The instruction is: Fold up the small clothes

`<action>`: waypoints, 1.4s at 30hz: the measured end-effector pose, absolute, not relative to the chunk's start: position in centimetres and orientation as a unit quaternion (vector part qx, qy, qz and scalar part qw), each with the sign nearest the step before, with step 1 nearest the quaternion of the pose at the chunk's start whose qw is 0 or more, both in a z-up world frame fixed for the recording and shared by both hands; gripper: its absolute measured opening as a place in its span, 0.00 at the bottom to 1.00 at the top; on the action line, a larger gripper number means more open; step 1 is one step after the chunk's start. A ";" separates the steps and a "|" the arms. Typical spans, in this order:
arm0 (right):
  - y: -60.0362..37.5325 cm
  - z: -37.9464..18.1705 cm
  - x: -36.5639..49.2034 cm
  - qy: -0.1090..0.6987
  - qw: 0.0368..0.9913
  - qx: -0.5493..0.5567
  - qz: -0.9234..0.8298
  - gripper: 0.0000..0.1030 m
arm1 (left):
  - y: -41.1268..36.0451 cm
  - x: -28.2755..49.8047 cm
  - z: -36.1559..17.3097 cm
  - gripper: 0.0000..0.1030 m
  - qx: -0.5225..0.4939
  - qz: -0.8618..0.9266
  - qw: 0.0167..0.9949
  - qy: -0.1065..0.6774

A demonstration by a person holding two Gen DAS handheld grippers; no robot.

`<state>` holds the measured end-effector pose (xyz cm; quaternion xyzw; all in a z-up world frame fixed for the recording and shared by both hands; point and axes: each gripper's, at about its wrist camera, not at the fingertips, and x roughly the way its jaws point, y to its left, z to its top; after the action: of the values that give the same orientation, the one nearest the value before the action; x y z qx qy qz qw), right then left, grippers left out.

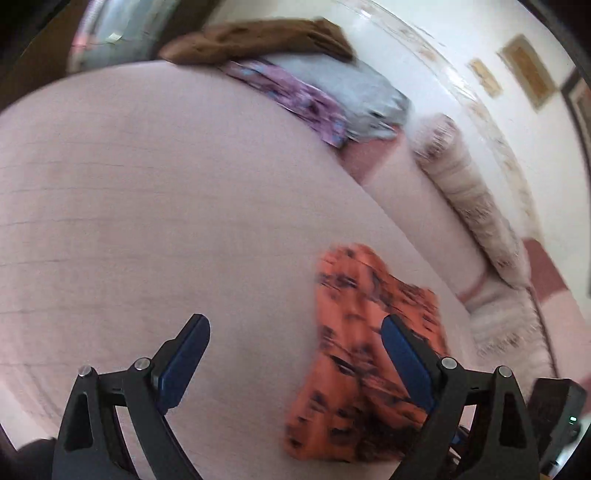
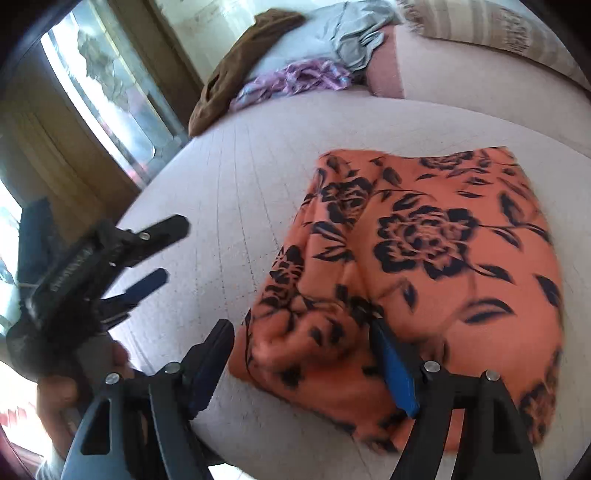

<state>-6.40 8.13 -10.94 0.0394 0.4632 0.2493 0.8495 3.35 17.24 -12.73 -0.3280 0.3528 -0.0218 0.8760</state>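
1. The orange cloth with black flower print (image 2: 424, 280) lies folded on the pale pink bed cover (image 2: 236, 206).
2. The right gripper (image 2: 301, 350) has its jaws wide apart above the near edge of the cloth, and nothing is pressed between them.
3. The left gripper (image 1: 295, 343) is also wide open over the bed cover, holding nothing.
4. A brown garment (image 2: 236, 62), a purple patterned one (image 2: 295, 79) and a grey one (image 2: 351, 37) lie far behind.

Two hand-held grippers were in view: the left (image 2: 168, 247) at left of frame, the right (image 2: 303, 354) at bottom. One orange floral garment (image 2: 424, 277) lay at centre. Three more clothes sat at top: one brown (image 2: 236, 66), one purple (image 2: 295, 79), one grey (image 2: 354, 33). One striped pillow (image 2: 491, 29) showed upper right.
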 end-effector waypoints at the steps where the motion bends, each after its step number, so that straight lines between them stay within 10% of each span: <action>1: 7.5 -10.7 -7.1 0.459 0.852 0.050 0.248 0.77 | 16.6 3.4 -12.4 0.91 -0.325 -0.042 0.875 0.356; 10: -1.1 -10.9 -11.6 0.440 0.854 0.179 0.212 0.77 | 9.0 3.8 -12.4 0.89 -0.249 -0.120 0.848 0.453; 18: -4.2 -11.2 -11.0 0.428 0.850 0.218 0.217 0.77 | 6.4 5.8 -13.6 0.67 -0.226 -0.100 0.822 0.512; 20: -4.9 -11.6 -11.2 0.428 0.847 0.227 0.219 0.77 | 6.9 6.4 -14.3 0.24 -0.233 -0.090 0.814 0.525; 26: -6.8 -11.0 -10.9 0.419 0.851 0.231 0.218 0.77 | 7.2 3.8 -8.2 0.19 -0.165 -0.089 0.883 0.429; 42: -5.0 -8.3 -9.4 0.402 0.851 0.224 0.251 0.77 | 12.1 4.4 -16.6 0.22 -0.245 -0.097 0.826 0.498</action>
<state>-9.39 -4.95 -8.29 0.2244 0.4024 0.2508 0.8514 4.41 12.09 -16.56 -0.2450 0.4981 -0.0974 0.8261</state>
